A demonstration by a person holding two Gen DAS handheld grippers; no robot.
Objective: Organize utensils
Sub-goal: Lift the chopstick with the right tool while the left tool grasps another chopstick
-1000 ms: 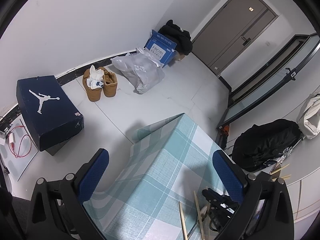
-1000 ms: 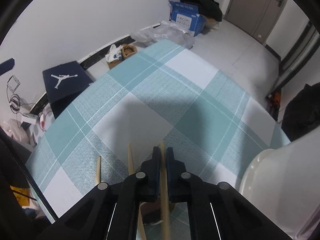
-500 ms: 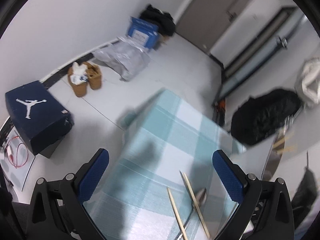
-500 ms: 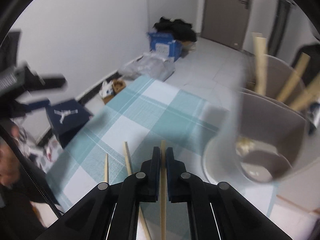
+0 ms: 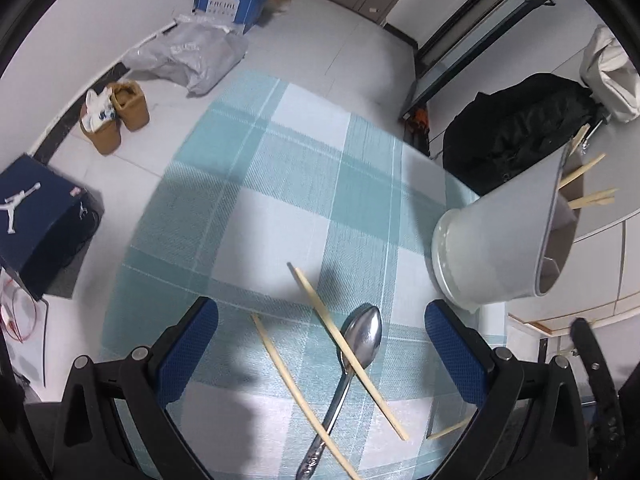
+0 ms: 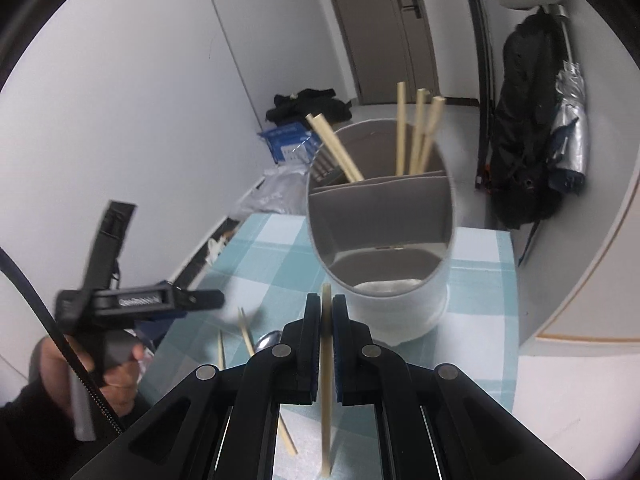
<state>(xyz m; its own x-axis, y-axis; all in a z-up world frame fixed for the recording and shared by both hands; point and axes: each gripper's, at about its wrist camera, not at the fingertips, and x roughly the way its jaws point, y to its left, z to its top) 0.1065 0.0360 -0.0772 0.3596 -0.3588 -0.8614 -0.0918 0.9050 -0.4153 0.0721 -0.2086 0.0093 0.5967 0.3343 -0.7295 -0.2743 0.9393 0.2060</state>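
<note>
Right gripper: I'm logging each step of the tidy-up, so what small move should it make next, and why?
Probably carry the chopstick forward over the utensil holder: the right gripper is shut on it just short of the rim, and other chopsticks already stand inside.

Home: shoes point(image 5: 116, 118), checked tablecloth point(image 5: 280, 184)

Glossy metal spoon point(image 5: 362, 336), pale matt wooden chopsticks point(image 5: 344, 348), smooth matt grey plastic-looking utensil holder point(image 5: 504, 236), woven checked cloth on worktop point(image 5: 280, 184), textured blue pads on fingers point(image 5: 188, 344).
</note>
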